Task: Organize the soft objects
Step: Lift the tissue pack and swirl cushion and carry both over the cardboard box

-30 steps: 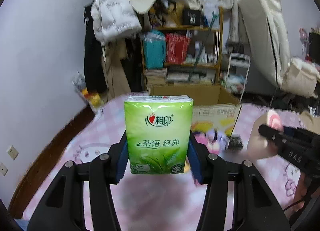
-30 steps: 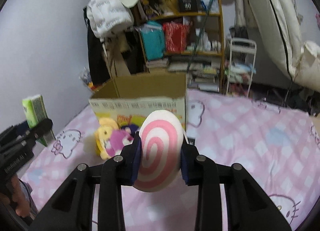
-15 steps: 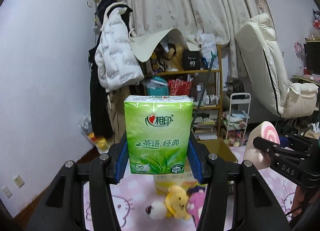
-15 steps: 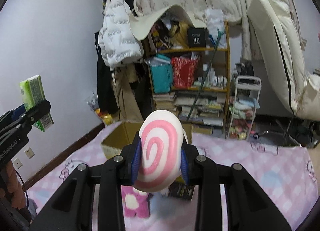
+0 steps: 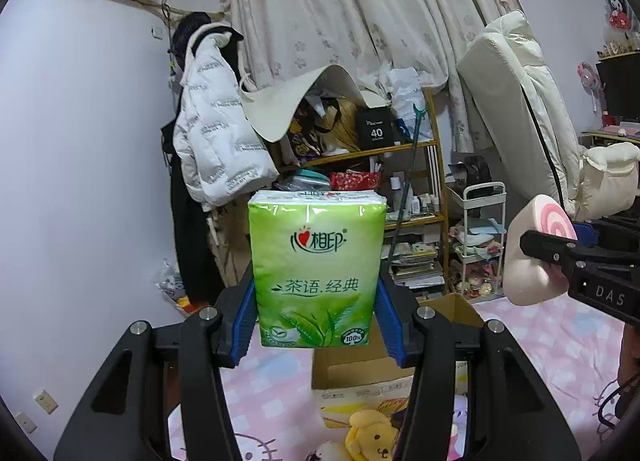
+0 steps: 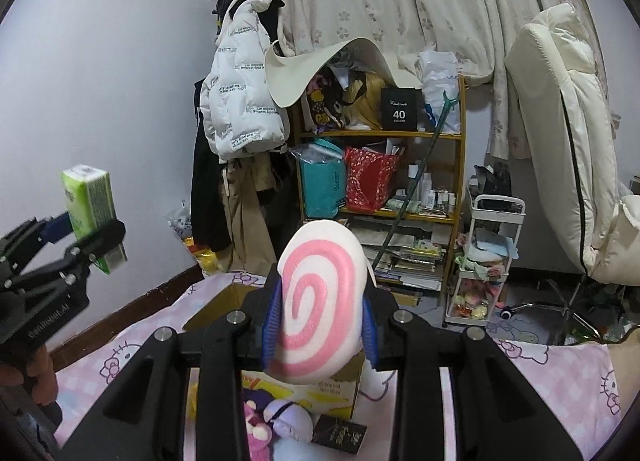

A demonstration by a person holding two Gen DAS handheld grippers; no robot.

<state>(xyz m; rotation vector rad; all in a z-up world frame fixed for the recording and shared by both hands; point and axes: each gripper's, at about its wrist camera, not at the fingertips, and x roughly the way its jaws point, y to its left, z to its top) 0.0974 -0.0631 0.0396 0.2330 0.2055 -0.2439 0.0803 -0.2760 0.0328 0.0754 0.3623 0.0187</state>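
Below us an open cardboard box (image 5: 360, 373) sits on the pink bed (image 6: 560, 373), with plush toys (image 5: 372, 439) just beside it. Our left hand-held gripper (image 5: 318, 317) clamps an upright green tissue pack (image 5: 316, 269); our right hand-held gripper (image 6: 318, 325) squeezes a pink-swirl cushion (image 6: 320, 301), both held above the box.

Two grippers show: the left gripper (image 5: 316, 325) clamps one green tissue pack (image 5: 317, 269), and the right gripper (image 6: 320, 325) clamps one pink-swirl plush (image 6: 320, 301). One open cardboard box (image 5: 360, 377) sits on one pink bedspread (image 5: 560, 345), with one yellow plush dog (image 5: 372, 437) in front of it, one pink plush (image 6: 256, 427) and one lavender plush (image 6: 290, 419). Behind stand one wooden shelf (image 6: 462, 165), one white puffer jacket (image 6: 240, 101) and one white trolley (image 6: 494, 257).
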